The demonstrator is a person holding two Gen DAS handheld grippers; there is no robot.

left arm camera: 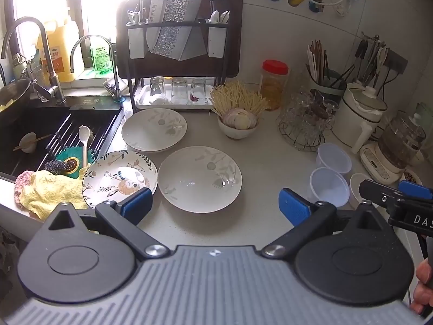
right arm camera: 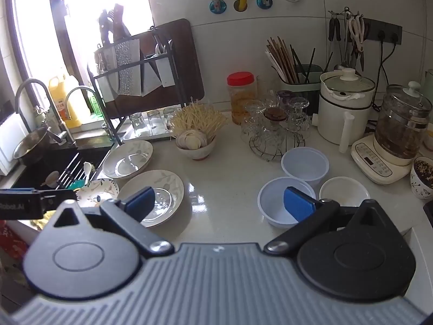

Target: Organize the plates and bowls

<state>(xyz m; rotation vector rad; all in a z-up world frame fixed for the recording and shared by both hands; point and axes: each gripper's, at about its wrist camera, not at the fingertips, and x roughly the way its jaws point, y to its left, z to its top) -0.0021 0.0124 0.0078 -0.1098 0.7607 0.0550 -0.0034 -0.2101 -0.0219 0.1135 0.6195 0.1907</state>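
A kitchen counter [left arm camera: 270, 162] beside a sink [left arm camera: 32, 135] holds three plates: two white leaf-patterned ones, the near plate [left arm camera: 199, 178] and the far plate [left arm camera: 154, 130], plus one floral plate [left arm camera: 119, 176] at the sink's edge. Two translucent plastic bowls [right arm camera: 284, 205] [right arm camera: 305, 165] and one small white bowl [right arm camera: 344, 192] sit well to the right. The left gripper [left arm camera: 215, 205] and right gripper [right arm camera: 227, 203] both hover with jaws spread wide, holding and touching nothing.
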